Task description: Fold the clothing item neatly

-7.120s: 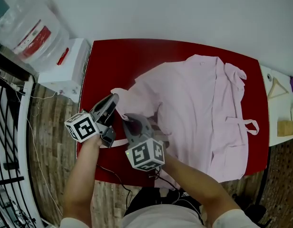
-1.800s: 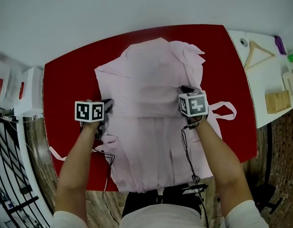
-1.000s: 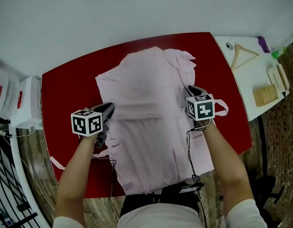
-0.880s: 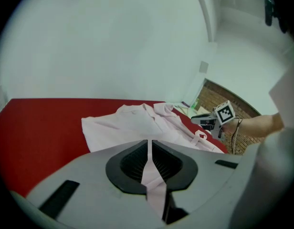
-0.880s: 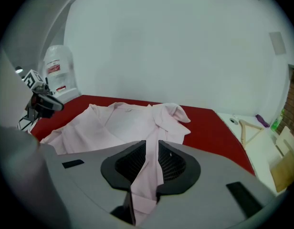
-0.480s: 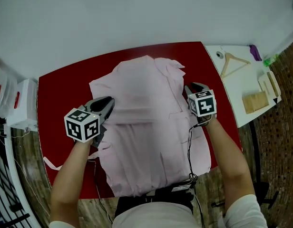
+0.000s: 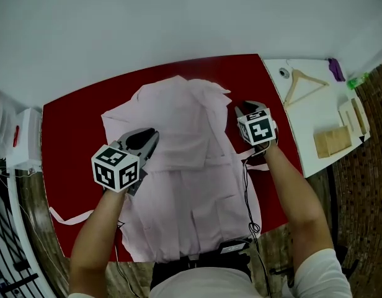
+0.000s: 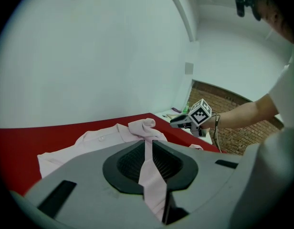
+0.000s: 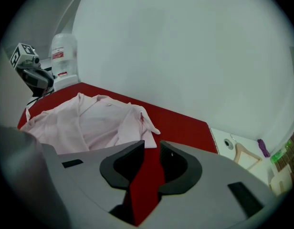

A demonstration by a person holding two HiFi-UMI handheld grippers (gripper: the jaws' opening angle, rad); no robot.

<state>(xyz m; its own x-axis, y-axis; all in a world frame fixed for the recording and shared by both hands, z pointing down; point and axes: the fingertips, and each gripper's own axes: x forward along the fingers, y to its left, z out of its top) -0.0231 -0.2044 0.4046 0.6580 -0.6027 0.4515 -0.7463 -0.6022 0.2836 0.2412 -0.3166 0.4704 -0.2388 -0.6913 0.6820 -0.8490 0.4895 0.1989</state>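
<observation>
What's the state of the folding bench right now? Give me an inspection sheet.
Surface: red table, the garment covers its middle.
Job's things: pink garment spread out, near edge hanging off the table.
Clutter: wooden hanger and wooden block on white side table.
Grippers: left hand-held gripper shut on a fold of the pink garment; right hand-held gripper empty, jaws apart, just been opening.
Cables: black cable trailing from the right hand-held gripper.
Surroundings: white wall, water bottle.
</observation>
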